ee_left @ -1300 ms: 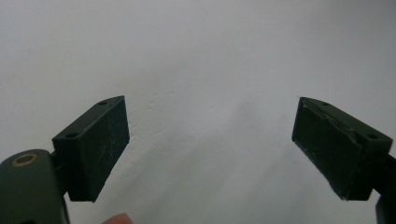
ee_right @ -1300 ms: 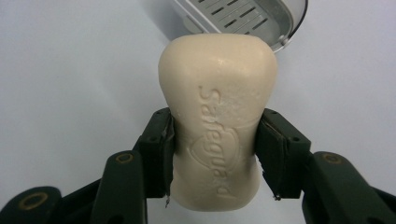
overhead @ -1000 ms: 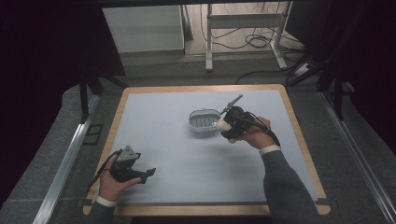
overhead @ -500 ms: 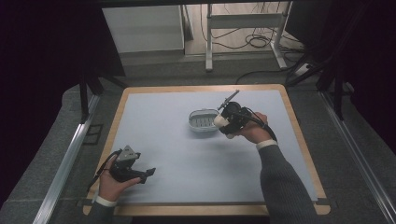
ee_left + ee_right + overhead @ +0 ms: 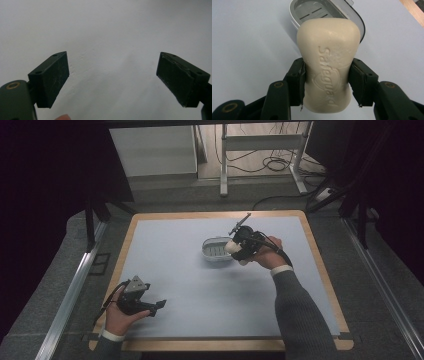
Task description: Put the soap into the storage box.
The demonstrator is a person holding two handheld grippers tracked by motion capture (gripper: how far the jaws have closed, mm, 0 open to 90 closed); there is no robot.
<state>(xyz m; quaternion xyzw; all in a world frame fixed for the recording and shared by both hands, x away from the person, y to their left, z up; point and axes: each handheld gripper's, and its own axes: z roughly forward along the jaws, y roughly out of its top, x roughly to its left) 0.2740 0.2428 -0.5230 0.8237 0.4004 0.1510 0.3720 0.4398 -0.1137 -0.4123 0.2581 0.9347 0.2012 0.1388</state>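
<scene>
A cream bar of soap stamped with a brand name sits between the jaws of my right gripper, which is shut on its waist. In the high view the soap hangs at the right end of a grey oval soap dish, and the right gripper is just above it. The dish, with slots in its floor, lies just beyond the soap in the right gripper view. My left gripper rests low at the table's front left, open, with bare white surface between its fingers.
The white mat covers a wooden-edged table. Beyond the far edge stand a pale cabinet, metal frame legs and loose cables on the floor. Metal rails run along both sides.
My right gripper has carried the soap slightly left and away, closer over the dish's right end. The left gripper has stayed where it was.
</scene>
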